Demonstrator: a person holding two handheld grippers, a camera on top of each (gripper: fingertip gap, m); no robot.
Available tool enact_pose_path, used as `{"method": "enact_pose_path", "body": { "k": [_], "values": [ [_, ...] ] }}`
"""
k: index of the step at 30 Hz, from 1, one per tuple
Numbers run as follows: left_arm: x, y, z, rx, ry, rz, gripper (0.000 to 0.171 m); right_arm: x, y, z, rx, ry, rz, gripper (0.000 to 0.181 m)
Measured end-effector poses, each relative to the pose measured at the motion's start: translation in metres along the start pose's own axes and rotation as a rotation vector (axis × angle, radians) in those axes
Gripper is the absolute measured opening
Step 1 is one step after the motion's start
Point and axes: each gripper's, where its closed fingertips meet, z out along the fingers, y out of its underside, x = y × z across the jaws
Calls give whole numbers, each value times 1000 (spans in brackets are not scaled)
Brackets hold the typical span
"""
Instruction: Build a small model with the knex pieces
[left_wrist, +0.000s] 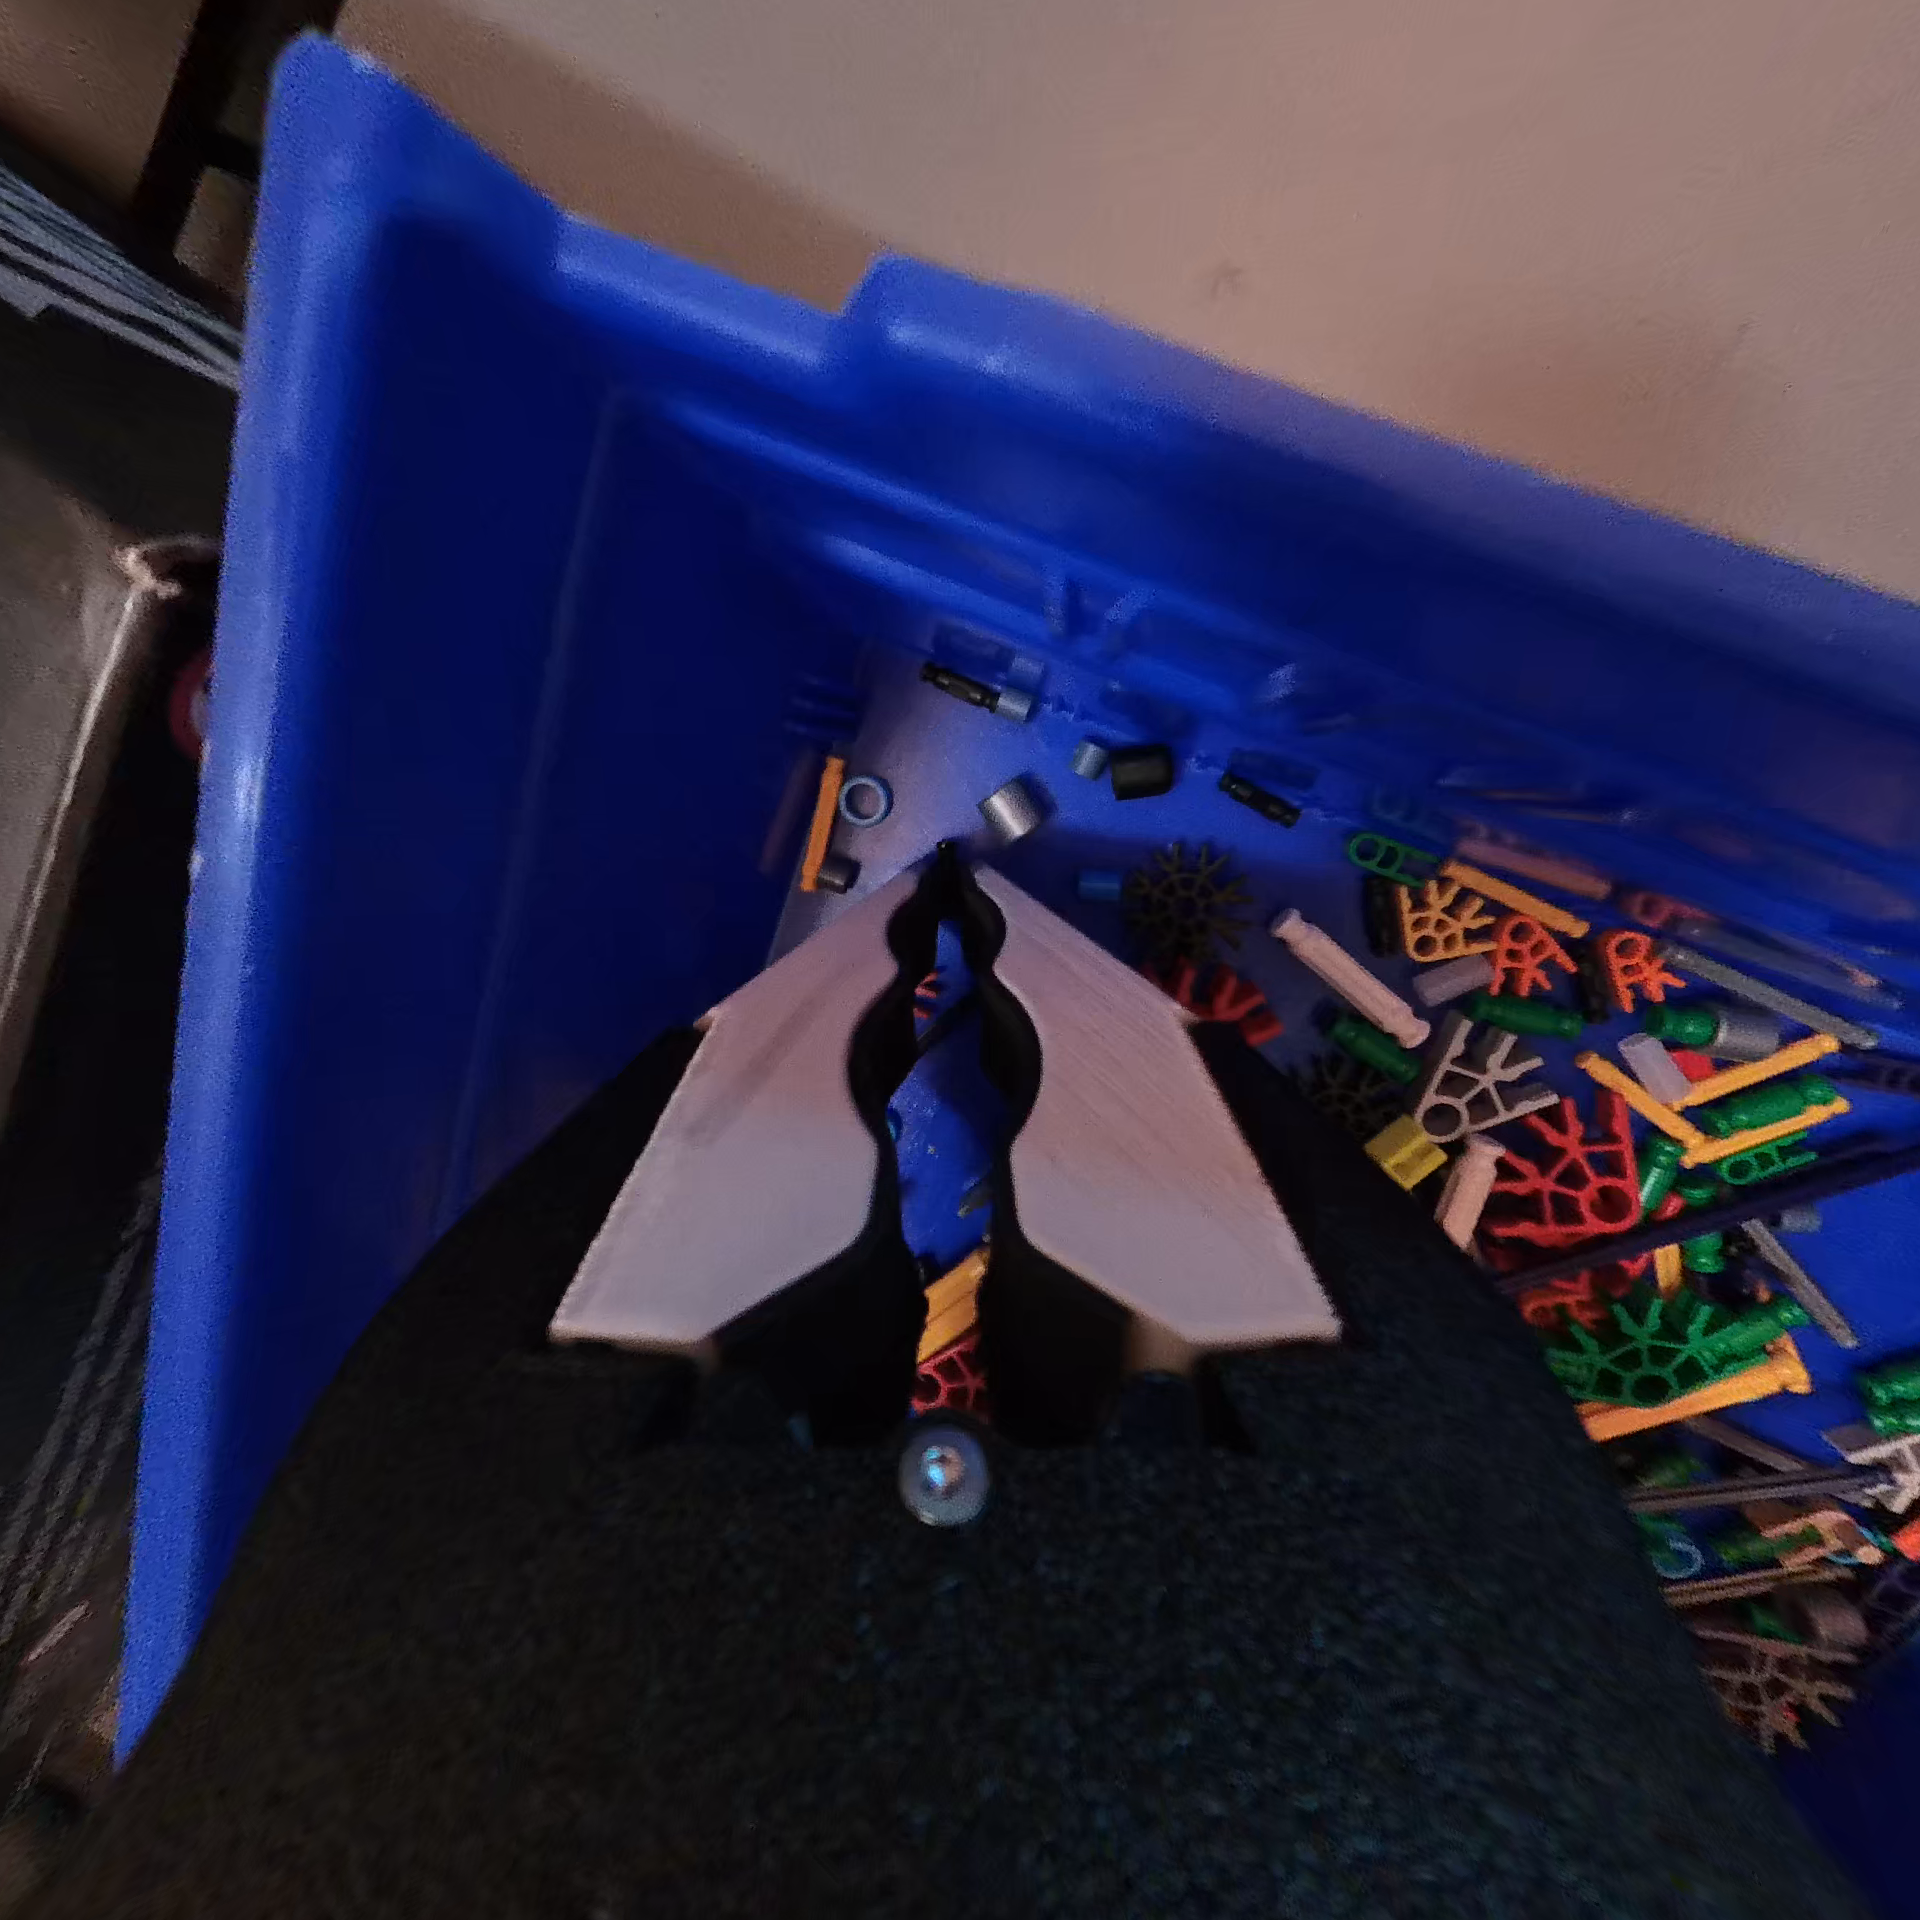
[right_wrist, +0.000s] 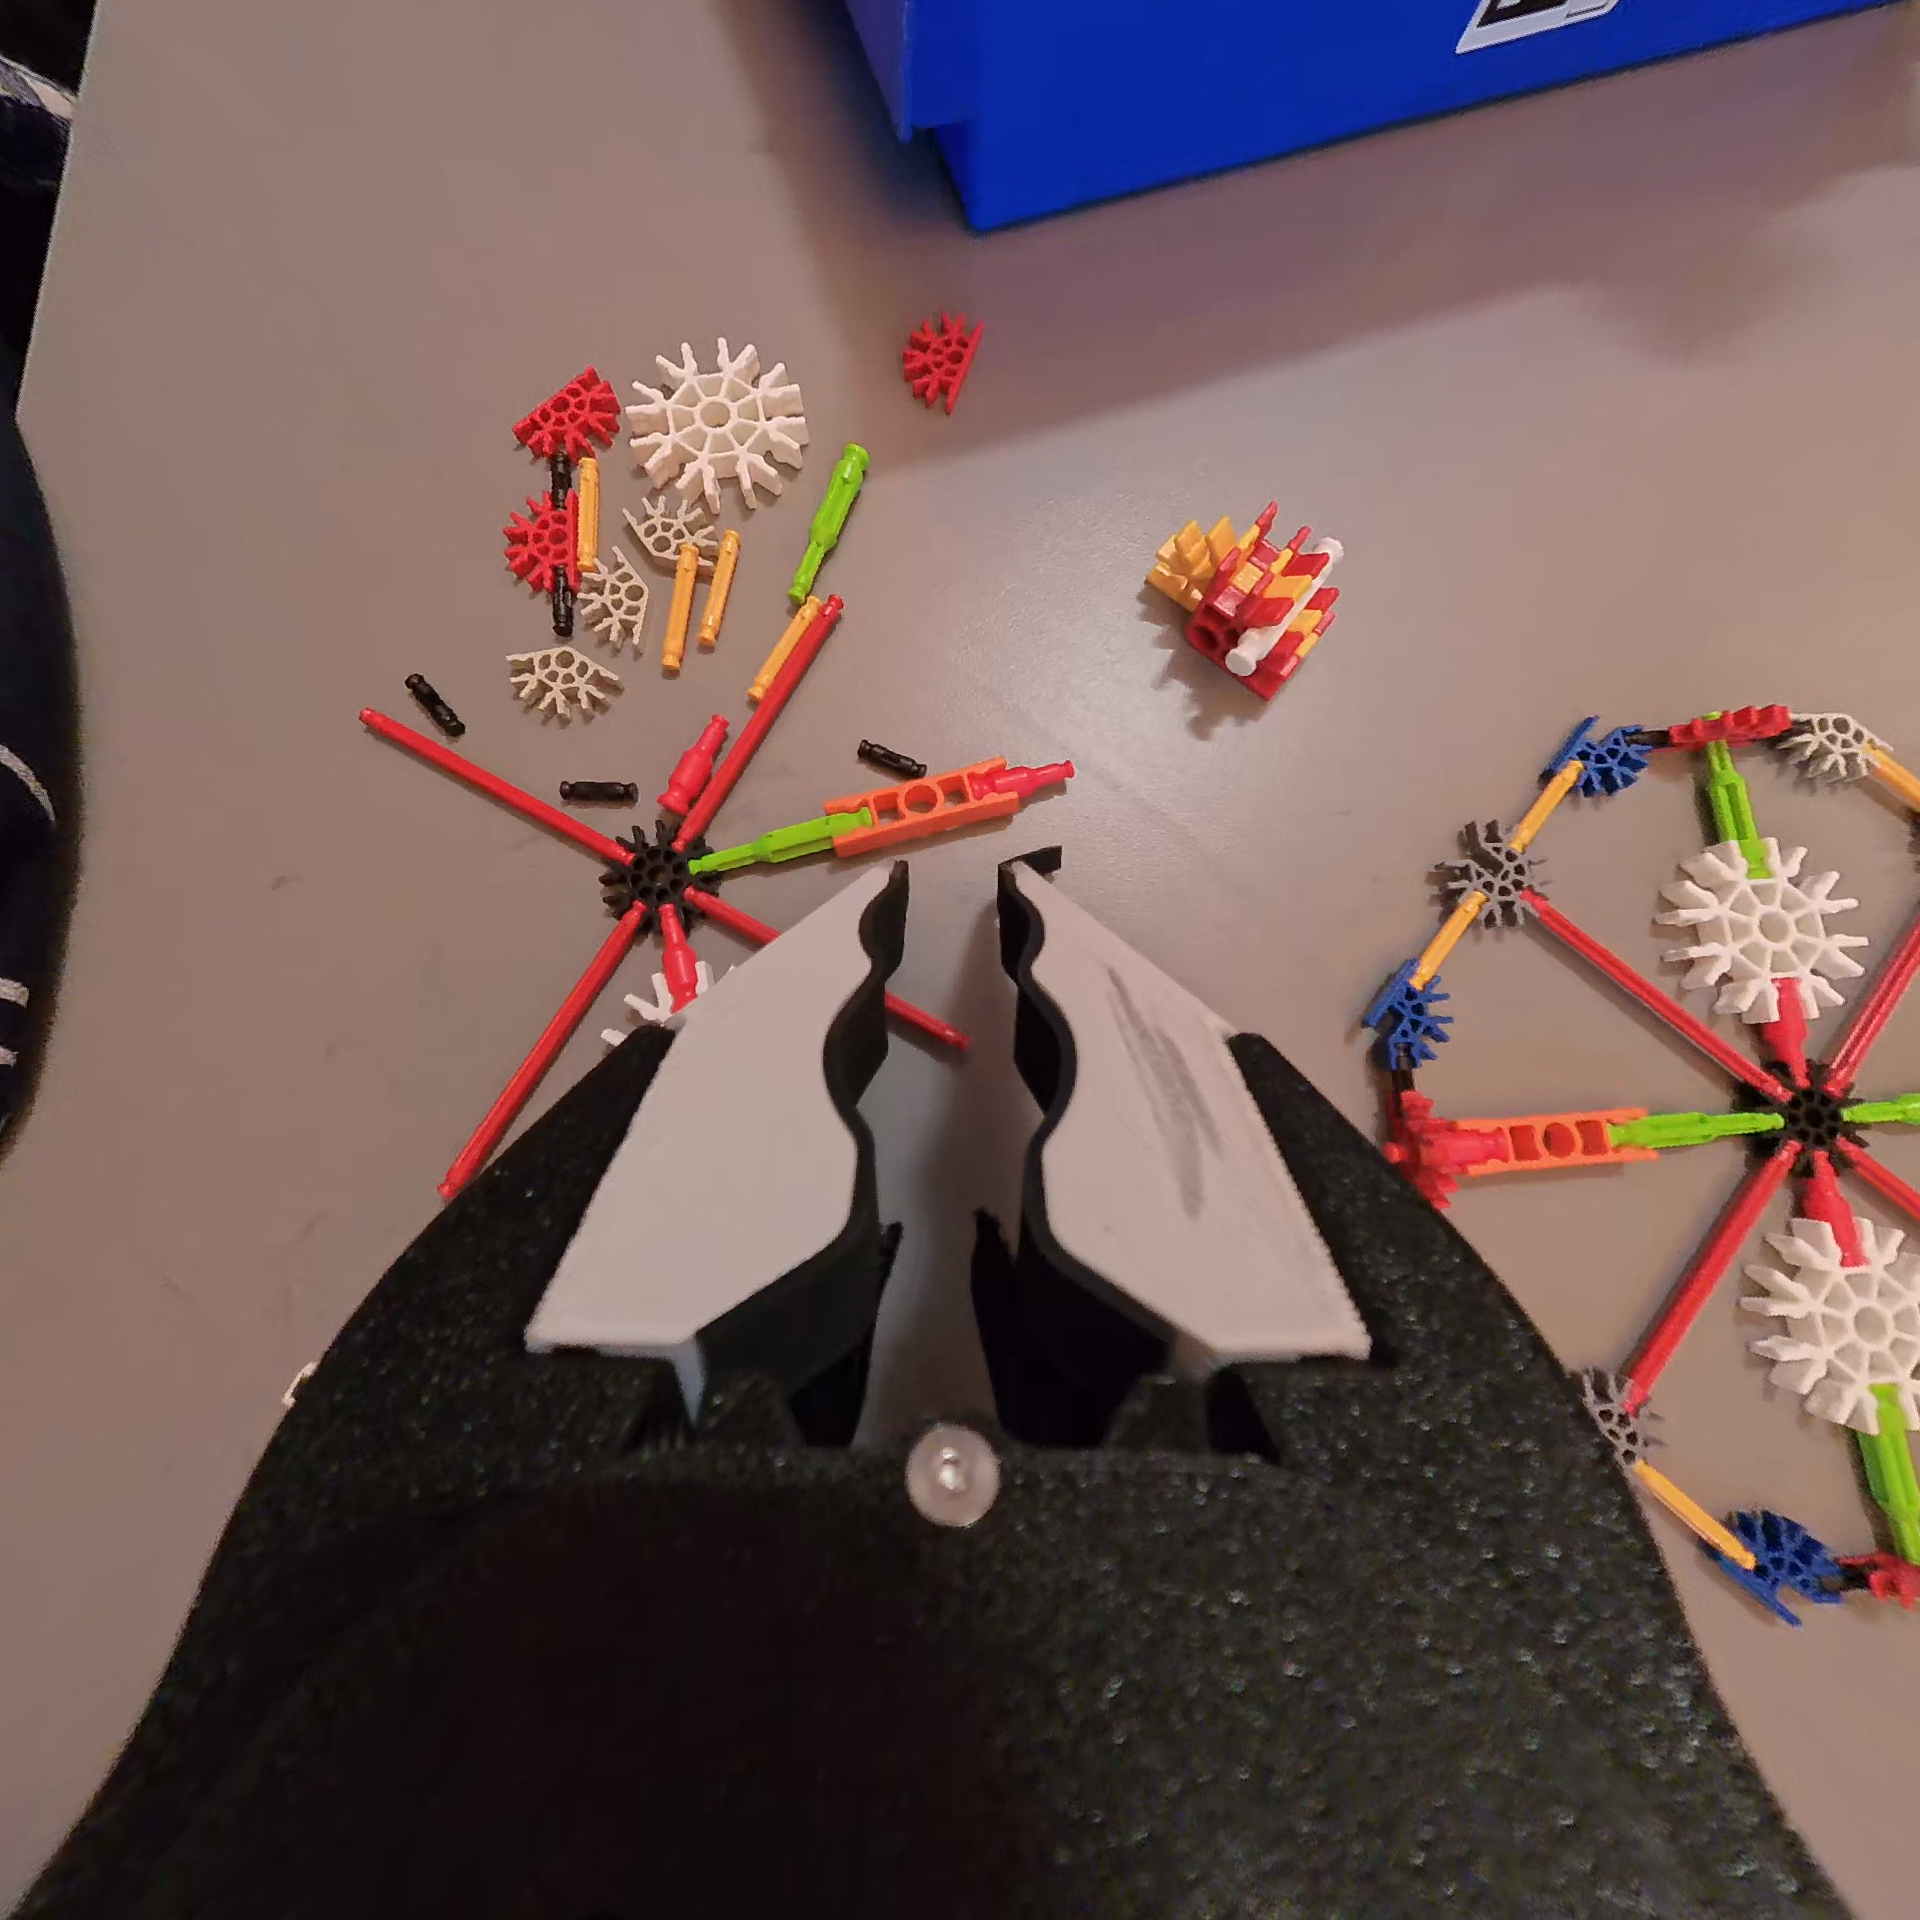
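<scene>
My left gripper (left_wrist: 948, 862) is inside a blue plastic bin (left_wrist: 468, 727), above its floor near the left corner. Its jaws are closed tip to tip, and nothing shows between them. Small grey and black sleeves (left_wrist: 1013, 810) lie just beyond the tips, and a heap of coloured rods and connectors (left_wrist: 1558, 1143) lies to the right. My right gripper (right_wrist: 961, 871) is open and empty over a grey table. Just ahead of its tips is an orange connector (right_wrist: 920, 805) on a green rod, joined to a black hub (right_wrist: 657, 871) with red spokes.
A part-built wheel of rods and white snowflake connectors (right_wrist: 1766, 1091) lies at the right. Loose red, white and grey connectors and short rods (right_wrist: 665, 520) lie far left. A small red-yellow stack (right_wrist: 1252, 603) sits mid-table, and the blue bin's corner (right_wrist: 1143, 114) is at the top. From my right tips it is roughly 5 cm to the black hub (right_wrist: 657, 871); from my left, 35 cm.
</scene>
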Motion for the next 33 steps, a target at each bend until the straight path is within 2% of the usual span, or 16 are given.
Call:
{"method": "enact_pose_path", "body": {
  "k": [1,6,11,16,18,20,22,24,27,30,33],
  "values": [
    [0,0,0,3,-10,15,3,0,0,0,0,1,-1,17],
    [2,-5,-14,44,-43,39,3,1,-2,-2,7,8,-4,17],
    [23,-19,-70,160,-61,77,3,1,-4,-4,12,15,-8,17],
    [72,-37,-140,290,-106,182,1,2,-6,-7,15,30,-18,17],
    [103,-44,-159,335,-93,235,2,3,-7,-9,22,39,-16,17],
    [146,-52,-169,387,-12,294,2,5,-8,-12,26,50,-14,17],
    [193,-58,-172,423,89,359,2,6,-9,-13,29,56,-15,17],
    [228,-58,-165,399,96,451,2,6,-9,-14,30,61,-18,17],
    [284,-59,-151,398,190,517,2,7,-10,-16,34,66,-19,17],
    [311,-47,-122,325,195,582,2,6,-11,-17,36,68,-24,17],
    [319,-35,-94,263,202,583,3,5,-12,-17,36,68,-29,17]
  ]
}}
